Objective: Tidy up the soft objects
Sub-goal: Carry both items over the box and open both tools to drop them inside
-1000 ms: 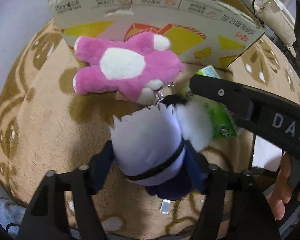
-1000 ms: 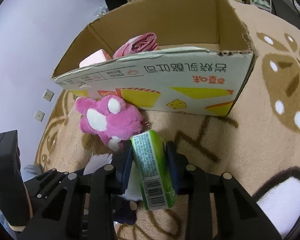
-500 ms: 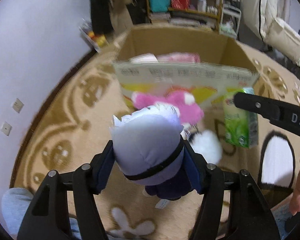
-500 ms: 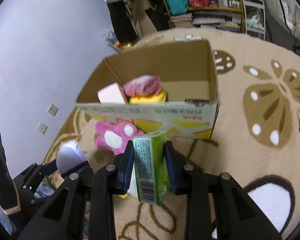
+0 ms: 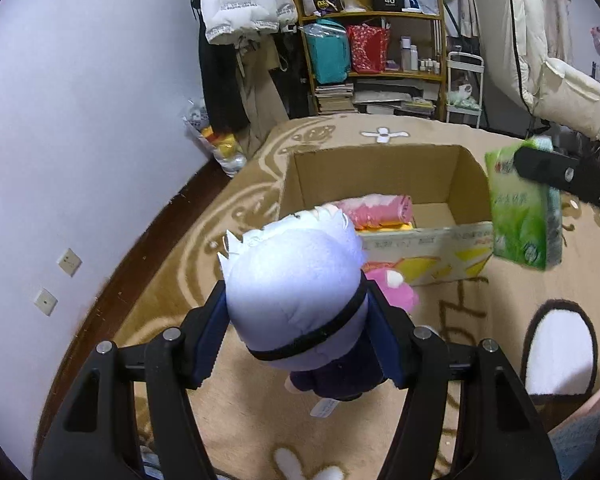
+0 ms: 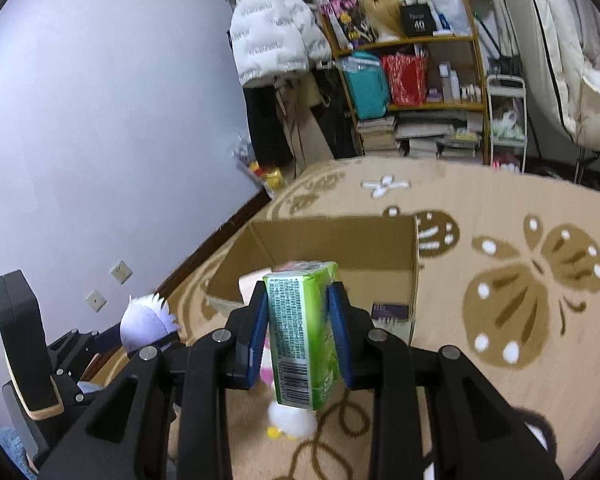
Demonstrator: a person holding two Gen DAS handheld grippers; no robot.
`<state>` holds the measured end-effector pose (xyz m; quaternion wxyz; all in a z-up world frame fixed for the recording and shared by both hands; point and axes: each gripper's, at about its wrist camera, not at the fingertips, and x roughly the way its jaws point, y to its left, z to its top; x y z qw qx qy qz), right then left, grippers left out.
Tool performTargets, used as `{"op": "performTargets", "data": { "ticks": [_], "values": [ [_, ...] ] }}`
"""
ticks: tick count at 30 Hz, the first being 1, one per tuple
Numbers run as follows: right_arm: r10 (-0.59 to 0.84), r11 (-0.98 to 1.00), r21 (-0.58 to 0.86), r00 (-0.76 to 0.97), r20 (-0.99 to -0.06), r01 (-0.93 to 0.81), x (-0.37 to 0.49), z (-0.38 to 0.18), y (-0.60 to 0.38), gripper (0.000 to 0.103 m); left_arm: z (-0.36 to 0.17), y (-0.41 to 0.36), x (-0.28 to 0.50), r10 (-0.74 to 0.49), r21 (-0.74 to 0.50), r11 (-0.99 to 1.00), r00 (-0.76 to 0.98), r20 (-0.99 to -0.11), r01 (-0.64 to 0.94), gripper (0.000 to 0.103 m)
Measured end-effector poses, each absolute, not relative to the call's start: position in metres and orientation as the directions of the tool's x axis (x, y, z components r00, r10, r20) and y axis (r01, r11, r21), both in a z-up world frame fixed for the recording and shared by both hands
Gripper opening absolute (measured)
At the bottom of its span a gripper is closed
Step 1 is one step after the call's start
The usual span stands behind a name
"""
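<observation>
The left tool (image 5: 296, 334) is clenched on a white-haired plush doll in dark blue clothes (image 5: 300, 300), held in the air over the tan patterned carpet (image 5: 236, 412) just before the open cardboard box (image 5: 384, 172). The right tool (image 6: 298, 336) grips a green soft tissue pack (image 6: 302, 332) upright, raised near the box's front. A pink plush toy (image 5: 392, 286) lies on the carpet against the box's front wall.

Patterned rug (image 5: 236, 420) bearing cardboard box (image 5: 380, 172), pink plush (image 5: 392, 292).
</observation>
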<state>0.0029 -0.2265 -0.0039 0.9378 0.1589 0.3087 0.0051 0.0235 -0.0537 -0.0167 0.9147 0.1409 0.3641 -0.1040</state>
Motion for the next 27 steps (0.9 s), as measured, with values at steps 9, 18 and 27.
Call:
{"op": "performTargets", "data": {
  "ticks": [9, 18, 27],
  "values": [
    [0.086, 0.955, 0.284, 0.826, -0.557, 0.091, 0.028, 0.002, -0.235, 0.031, 0.003, -0.057, 0.046, -0.092, 0.174, 0.946, 0.741, -0.665, 0.273, 0.064],
    [0.113, 0.958, 0.283, 0.839, -0.533, 0.05, 0.053, -0.008, -0.245, 0.031, 0.019, -0.067, 0.086, -0.093, 0.173, 0.952, 0.778, -0.621, 0.251, 0.064],
    [0.123, 0.955, 0.291, 0.822, -0.556, 0.054, 0.08, -0.034, -0.251, 0.031, 0.007, -0.087, 0.125, -0.12, 0.161, 0.947, 0.775, -0.621, 0.276, 0.064]
  ]
}}
